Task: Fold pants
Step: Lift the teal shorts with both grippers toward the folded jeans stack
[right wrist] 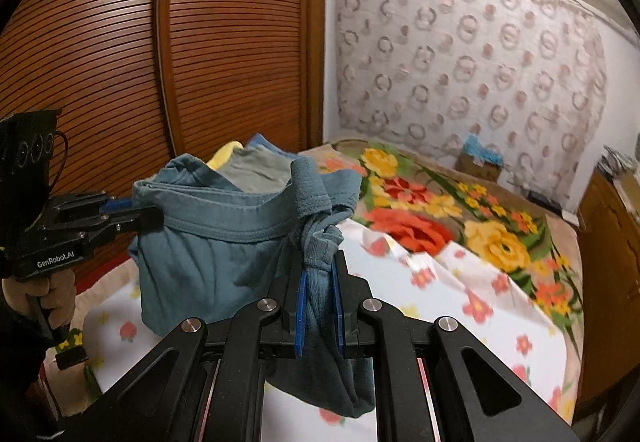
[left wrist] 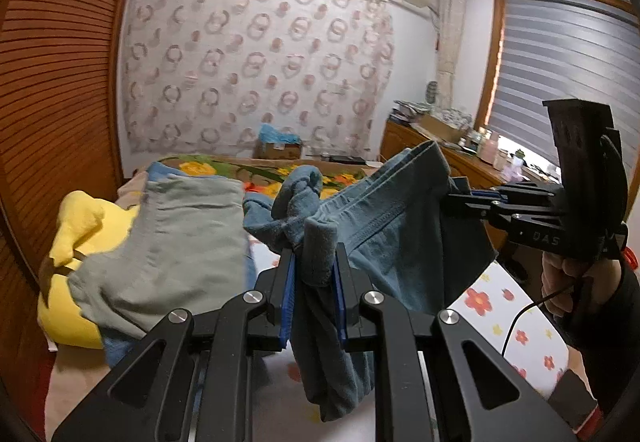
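Blue-grey pants [left wrist: 384, 226] hang stretched between my two grippers above the bed. In the left wrist view my left gripper [left wrist: 315, 256] is shut on a bunched fold of the waistband, and cloth droops below its blue pads. My right gripper [left wrist: 454, 198] enters from the right, held by a hand, and is shut on the other end of the waistband. In the right wrist view the right gripper [right wrist: 319, 264] pinches a gathered piece of the pants [right wrist: 208, 242]. The left gripper [right wrist: 150, 217] clamps the waistband at the far left.
A pile with a grey garment [left wrist: 180, 242] and a yellow one [left wrist: 80, 226] lies on the bed by the slatted wooden wardrobe [left wrist: 52, 82]. A white flowered sheet [left wrist: 508, 322] and a bright floral blanket [right wrist: 440, 210] cover the bed. A cluttered dresser [left wrist: 440, 154] stands at right.
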The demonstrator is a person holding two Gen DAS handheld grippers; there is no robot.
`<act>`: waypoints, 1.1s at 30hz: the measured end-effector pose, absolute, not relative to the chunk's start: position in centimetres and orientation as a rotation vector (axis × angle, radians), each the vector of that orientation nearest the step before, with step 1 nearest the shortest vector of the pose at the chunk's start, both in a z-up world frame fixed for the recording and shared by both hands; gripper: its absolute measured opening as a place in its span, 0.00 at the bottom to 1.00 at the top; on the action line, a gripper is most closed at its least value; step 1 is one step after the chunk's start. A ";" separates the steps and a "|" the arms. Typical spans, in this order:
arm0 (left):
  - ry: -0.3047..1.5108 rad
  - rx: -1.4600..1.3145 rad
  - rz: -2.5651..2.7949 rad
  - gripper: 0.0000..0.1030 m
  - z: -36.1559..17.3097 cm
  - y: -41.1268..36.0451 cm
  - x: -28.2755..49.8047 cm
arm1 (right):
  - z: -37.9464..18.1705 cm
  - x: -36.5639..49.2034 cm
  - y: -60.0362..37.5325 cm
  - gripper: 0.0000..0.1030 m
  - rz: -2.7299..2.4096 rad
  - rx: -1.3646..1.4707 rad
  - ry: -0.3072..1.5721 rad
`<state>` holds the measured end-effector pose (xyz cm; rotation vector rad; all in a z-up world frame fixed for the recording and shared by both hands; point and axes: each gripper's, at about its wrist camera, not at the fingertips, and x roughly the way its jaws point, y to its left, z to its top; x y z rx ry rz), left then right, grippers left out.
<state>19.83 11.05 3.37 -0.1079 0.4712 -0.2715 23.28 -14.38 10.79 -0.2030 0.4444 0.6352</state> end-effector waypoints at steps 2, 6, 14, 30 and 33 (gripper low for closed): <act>0.465 -0.115 -0.254 0.17 3.4 11.9 20.2 | 10.9 24.6 -13.7 0.11 0.649 -0.216 0.436; 0.452 -0.125 -0.216 0.17 3.6 13.6 21.0 | 11.2 27.1 -12.3 0.11 0.680 -0.237 0.418; 0.372 -0.159 -0.149 0.17 4.1 16.0 21.0 | 11.9 30.6 -9.8 0.11 0.733 -0.284 0.362; 0.360 -0.229 0.003 0.17 1.2 19.0 21.3 | 10.5 37.2 -4.1 0.11 0.852 -0.394 0.301; 0.380 -0.266 0.023 0.17 0.3 19.8 21.4 | 9.6 38.5 -3.1 0.11 0.864 -0.423 0.321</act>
